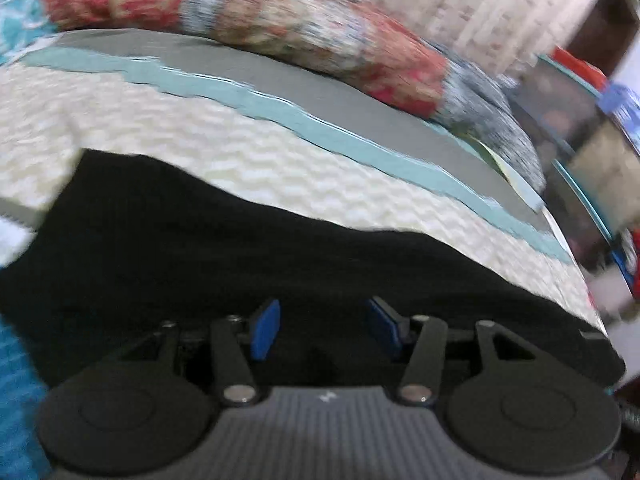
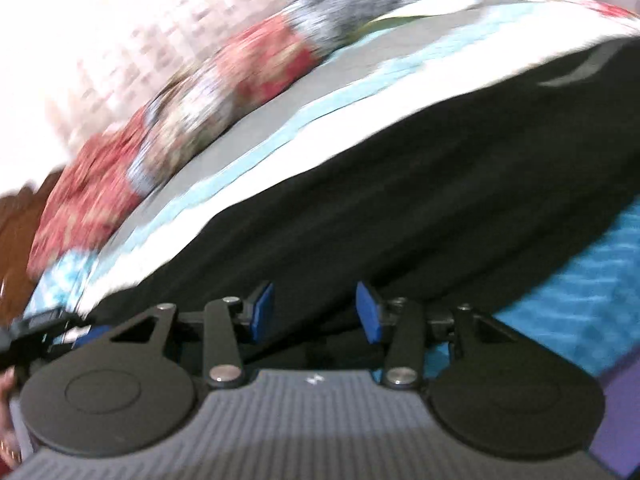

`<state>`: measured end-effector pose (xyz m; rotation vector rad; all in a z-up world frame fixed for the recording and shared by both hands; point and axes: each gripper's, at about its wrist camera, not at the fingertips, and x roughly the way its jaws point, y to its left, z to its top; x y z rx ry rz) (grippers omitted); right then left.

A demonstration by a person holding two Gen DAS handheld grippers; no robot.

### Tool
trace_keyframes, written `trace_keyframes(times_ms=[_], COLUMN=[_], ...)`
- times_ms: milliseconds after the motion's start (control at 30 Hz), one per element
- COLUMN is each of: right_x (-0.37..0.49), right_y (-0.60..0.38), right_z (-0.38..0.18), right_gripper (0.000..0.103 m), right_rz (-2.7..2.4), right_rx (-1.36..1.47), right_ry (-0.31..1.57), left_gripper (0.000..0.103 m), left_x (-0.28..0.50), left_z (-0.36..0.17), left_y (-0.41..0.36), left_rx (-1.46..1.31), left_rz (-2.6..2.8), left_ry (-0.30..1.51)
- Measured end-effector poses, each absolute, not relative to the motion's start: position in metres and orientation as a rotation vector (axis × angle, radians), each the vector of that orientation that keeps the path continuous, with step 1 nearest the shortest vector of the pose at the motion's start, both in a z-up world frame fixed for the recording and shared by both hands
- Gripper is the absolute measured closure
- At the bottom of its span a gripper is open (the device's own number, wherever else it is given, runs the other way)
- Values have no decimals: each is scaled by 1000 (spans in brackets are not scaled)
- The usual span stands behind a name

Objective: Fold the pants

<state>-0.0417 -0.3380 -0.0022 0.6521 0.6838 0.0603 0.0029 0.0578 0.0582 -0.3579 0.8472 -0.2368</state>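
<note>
- Pants: black, spread flat across the bed, on the cream textured bedspread; both views blurred.
- Left gripper: tilted down over the near part of the pants, blue pads apart with a clear gap between them; nothing pinched as far as I can see.
- Right gripper: same posture over the near edge of the pants, blue pads about half spread; dark cloth lies under the gap, but looks like no grip, hard to be sure with the blur.
- Teal and grey bands run along the bedspread beyond the pants.
- Red floral quilt is bunched at the far side of the bed, well apart from the pants.
- Bright blue fabric shows just beside the pants on the near side in the right view.
- Bit of a hand at the left edge of the right view.
</note>
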Motion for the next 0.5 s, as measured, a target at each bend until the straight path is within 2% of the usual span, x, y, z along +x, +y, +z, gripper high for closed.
trace_keyframes(times_ms=[167,367,400,433,467,500], right_x=[-39,-23,-20,-17,-17,-19], right_y=[-364,-393,-397,-398,-402,-405], right_z=[-19,-36,-38,-40,-37,-35], right_gripper=[54,56,62,87,96,96], right_rz=[-17,-61,-63,-78,-83,-75], right_rx=[742,929,954,957,948,960], right_ry=[681,664,660,663,673,669], left_gripper=[54,53,53,53,53,53], left_x=[10,8,7,7,9,8], left_z=[38,22,22,22,21,23], left_y=[5,-20,-20,-21,-20,-20], left_rx=[-312,-280,-270,-266,-270,-276], left_rz=[-311,-302,-299,-295,-292,-286], left_ry=[924,990,992,995,999,1003])
